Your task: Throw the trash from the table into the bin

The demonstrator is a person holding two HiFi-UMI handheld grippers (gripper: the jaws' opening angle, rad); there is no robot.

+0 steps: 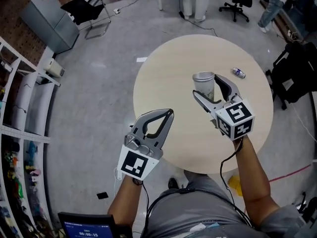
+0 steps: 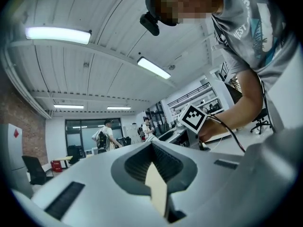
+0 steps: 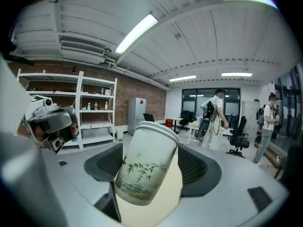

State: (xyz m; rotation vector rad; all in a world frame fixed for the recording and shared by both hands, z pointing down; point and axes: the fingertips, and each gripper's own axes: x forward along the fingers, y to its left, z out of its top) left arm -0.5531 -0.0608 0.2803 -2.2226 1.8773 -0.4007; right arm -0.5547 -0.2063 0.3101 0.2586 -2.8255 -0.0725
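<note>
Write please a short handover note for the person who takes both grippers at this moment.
Right gripper: shut on the white paper cup with green leaf print, tilted, apparently lifted over the round beige table.
Left gripper: shut, empty, at the table's near edge.
Small silver-blue can-like item: lies on the table, untouched.
Bin: not in any view.
Done: cup grasped.
Left: bin the cup, then the small item.

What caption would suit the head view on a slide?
Right gripper holds a paper cup over the round table; left gripper shut, empty.
</note>
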